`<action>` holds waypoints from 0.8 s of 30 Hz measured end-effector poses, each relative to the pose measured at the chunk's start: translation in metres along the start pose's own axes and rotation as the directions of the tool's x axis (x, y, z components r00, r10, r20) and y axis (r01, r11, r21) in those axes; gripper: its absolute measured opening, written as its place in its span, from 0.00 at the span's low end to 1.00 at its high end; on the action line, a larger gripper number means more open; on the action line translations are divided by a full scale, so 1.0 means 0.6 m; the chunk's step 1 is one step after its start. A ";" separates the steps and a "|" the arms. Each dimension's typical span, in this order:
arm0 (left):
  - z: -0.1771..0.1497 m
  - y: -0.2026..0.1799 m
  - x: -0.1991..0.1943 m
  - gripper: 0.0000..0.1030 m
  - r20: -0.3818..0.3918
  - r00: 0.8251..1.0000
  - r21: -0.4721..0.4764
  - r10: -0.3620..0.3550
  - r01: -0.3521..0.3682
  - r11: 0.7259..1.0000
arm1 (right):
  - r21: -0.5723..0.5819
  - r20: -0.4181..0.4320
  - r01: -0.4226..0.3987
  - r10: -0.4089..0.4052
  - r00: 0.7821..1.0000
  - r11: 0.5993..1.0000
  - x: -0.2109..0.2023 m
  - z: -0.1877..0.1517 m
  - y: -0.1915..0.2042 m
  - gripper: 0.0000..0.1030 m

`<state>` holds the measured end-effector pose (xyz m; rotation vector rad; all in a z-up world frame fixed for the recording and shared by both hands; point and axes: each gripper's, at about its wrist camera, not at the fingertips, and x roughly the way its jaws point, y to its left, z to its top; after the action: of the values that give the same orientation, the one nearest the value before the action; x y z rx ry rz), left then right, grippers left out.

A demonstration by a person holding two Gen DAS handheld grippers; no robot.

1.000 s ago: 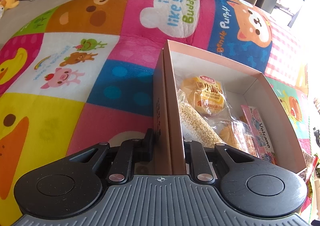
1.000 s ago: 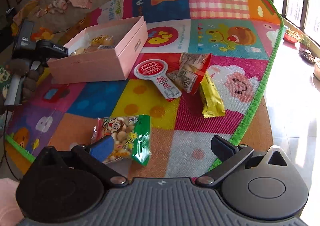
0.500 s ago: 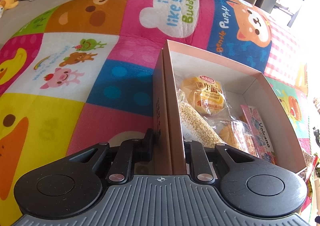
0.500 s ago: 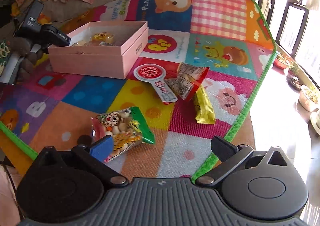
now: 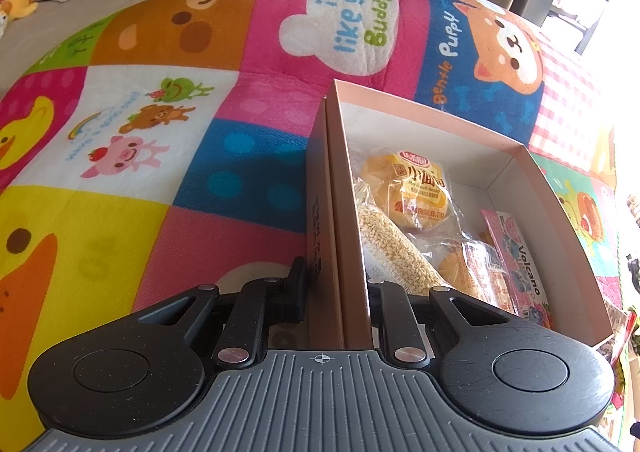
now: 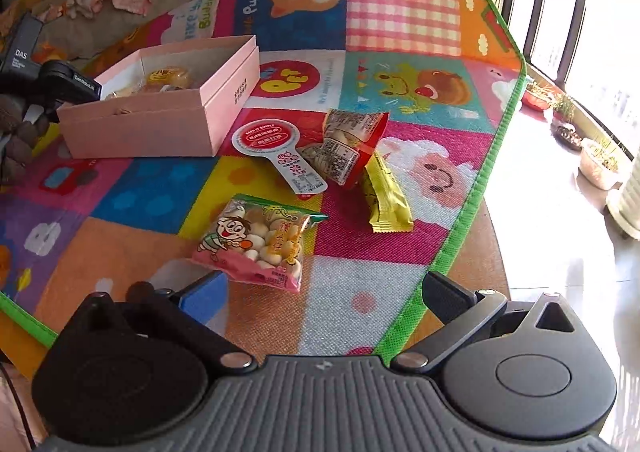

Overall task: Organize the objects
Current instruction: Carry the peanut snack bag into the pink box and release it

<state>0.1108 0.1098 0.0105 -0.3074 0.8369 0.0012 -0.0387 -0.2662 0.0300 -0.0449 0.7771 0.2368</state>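
Observation:
My left gripper (image 5: 338, 292) is shut on the near side wall of the open pink box (image 5: 440, 115), one finger outside and one inside. Lying in the box are a yellow bun pack (image 5: 416, 187), a bag of pale grains (image 5: 396, 256) and a pink Volcano pack (image 5: 520, 264). My right gripper (image 6: 324, 292) is open and empty, low over the mat. A green and pink snack bag (image 6: 260, 240) lies just ahead of its left fingertip (image 6: 204, 290). The pink box (image 6: 160, 127) sits far left in the right wrist view.
Between box and bag lie a red-and-white paddle-shaped pack (image 6: 276, 151), a red seed bag (image 6: 348, 143) and a yellow bar (image 6: 386, 195). The colourful play mat's green edge (image 6: 472, 211) runs along the right, with bare floor and plant pots (image 6: 600, 163) beyond. A couch with clothes stands behind.
The right wrist view has swung and tilted, and the snack bag now lies further ahead of the open fingers. The left gripper and the box have not moved.

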 end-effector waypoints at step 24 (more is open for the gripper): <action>0.017 -0.020 0.006 0.15 -0.054 0.997 0.073 0.060 -0.056 0.996 | -0.114 -0.113 -0.098 0.085 0.990 0.989 0.051 0.042 0.087 0.56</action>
<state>0.1220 0.1005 0.0174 -0.2161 0.8991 0.0169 -0.0121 -0.2060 0.0293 -0.1357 0.8728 0.3705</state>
